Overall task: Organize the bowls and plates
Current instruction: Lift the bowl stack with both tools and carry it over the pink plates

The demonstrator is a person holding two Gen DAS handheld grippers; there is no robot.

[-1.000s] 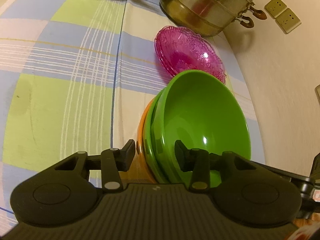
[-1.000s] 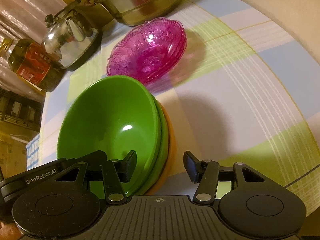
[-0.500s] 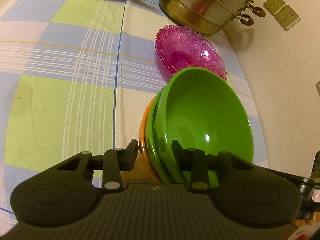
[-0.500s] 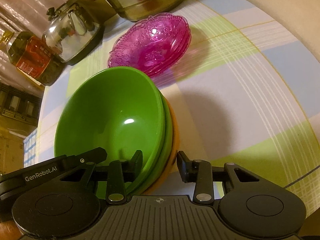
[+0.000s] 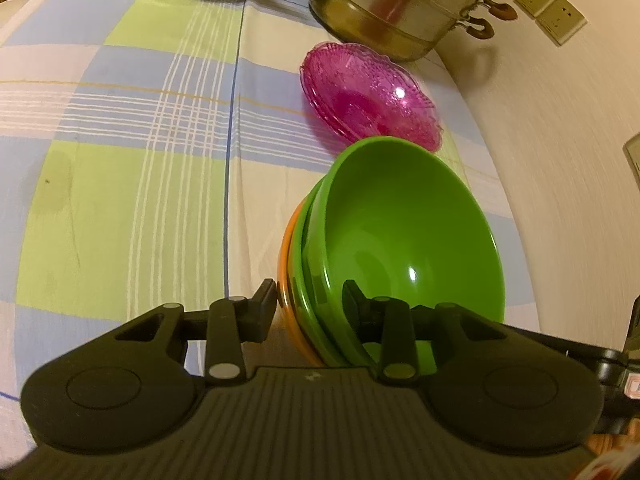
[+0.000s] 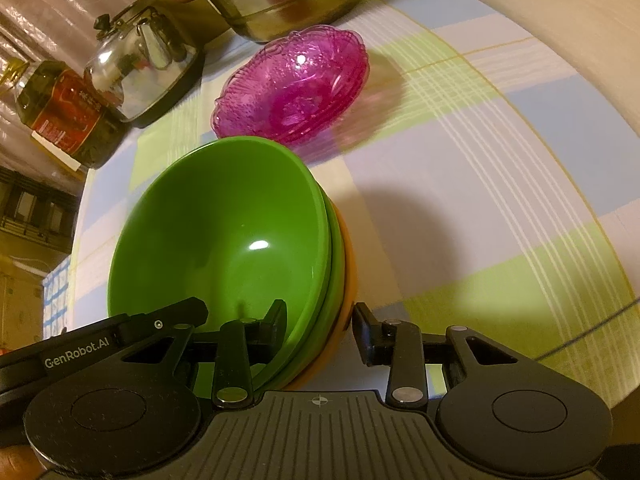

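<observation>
Three nested bowls stand on the checked tablecloth (image 5: 120, 168): a green bowl (image 5: 400, 232) (image 6: 224, 240) on top, a second green bowl (image 5: 298, 260) (image 6: 338, 256) under it, and an orange bowl (image 5: 286, 264) (image 6: 350, 276) at the bottom. My left gripper (image 5: 310, 304) is shut on the stack's left rim, one finger inside the top bowl and one against the orange wall. My right gripper (image 6: 320, 326) clamps the opposite rim the same way. Whether the stack is off the cloth I cannot tell.
A stack of pink glass dishes (image 5: 368, 96) (image 6: 296, 84) lies just beyond the bowls. Behind it stand a steel steamer pot (image 5: 400, 4), a kettle (image 6: 140, 64) and an oil bottle (image 6: 64, 116). A wall with sockets (image 5: 550, 14) runs along the table's right side.
Both grippers have closed onto the rims of the bowl stack, the right one from a wider gap. The bowls sit slightly higher in both views.
</observation>
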